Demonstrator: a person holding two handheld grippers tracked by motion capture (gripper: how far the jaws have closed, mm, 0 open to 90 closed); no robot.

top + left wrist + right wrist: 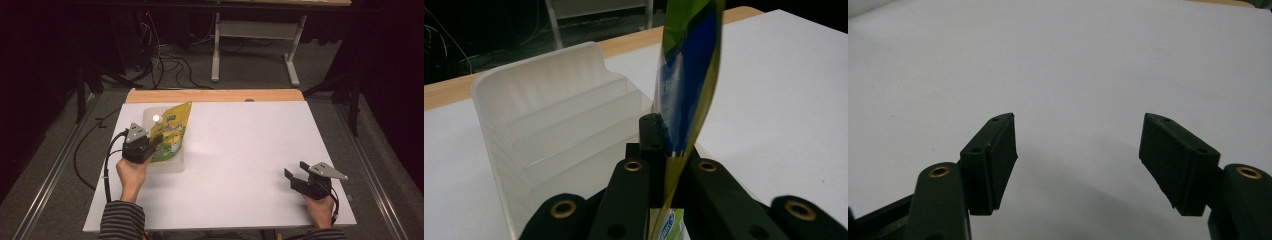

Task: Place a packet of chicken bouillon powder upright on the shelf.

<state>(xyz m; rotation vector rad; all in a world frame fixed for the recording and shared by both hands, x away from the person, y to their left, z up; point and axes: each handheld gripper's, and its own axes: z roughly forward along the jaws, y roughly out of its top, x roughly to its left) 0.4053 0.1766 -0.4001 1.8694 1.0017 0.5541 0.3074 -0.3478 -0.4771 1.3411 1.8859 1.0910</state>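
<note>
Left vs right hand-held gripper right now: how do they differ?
The left hand-held gripper is shut on the yellow-green pouch; the right hand-held gripper is open with nothing between its pads. The left one is beside the clear plastic holder at the table's left; the right one sits over bare white table near the right front. Both are black two-jaw tools, each held in a hand.

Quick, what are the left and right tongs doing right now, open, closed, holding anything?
Left tongs: closed on the yellow-green pouch, beside the clear plastic holder.
Right tongs: open, holding nothing, over the white table.
</note>
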